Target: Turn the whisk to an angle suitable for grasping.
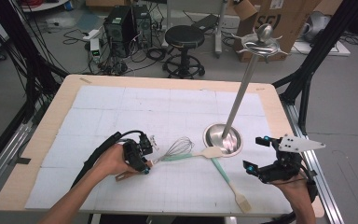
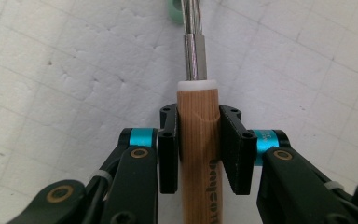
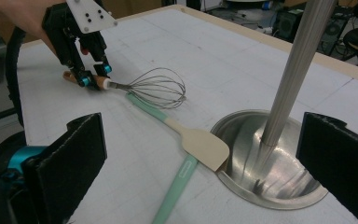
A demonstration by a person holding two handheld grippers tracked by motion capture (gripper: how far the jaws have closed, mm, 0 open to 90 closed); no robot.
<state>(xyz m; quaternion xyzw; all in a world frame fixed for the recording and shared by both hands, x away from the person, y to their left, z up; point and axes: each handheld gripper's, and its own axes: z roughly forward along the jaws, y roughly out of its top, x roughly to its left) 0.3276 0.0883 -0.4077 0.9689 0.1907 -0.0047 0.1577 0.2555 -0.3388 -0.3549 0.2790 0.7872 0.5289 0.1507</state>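
A whisk (image 1: 179, 147) with a wooden handle (image 2: 198, 182) and a wire head (image 3: 158, 88) lies on the white gridded mat. My left gripper (image 1: 144, 164) is shut on that handle near its white collar, with both pads (image 2: 168, 140) pressed against the wood. From the right gripper view, the left gripper (image 3: 93, 79) is at the far left with the whisk pointing right. My right gripper (image 1: 255, 153) hovers open near the table's right edge. Its jaws stand wide apart on either side of the metal base (image 3: 261, 186), with nothing held between them.
A tall metal stand (image 1: 242, 88) rises from a round base (image 1: 222, 138) right of centre. Two spatulas with teal handles lie by it: one cream head (image 1: 212, 151) touches the base rim, the other (image 1: 243, 201) lies near the front edge. A stool (image 1: 185, 37) stands beyond the table.
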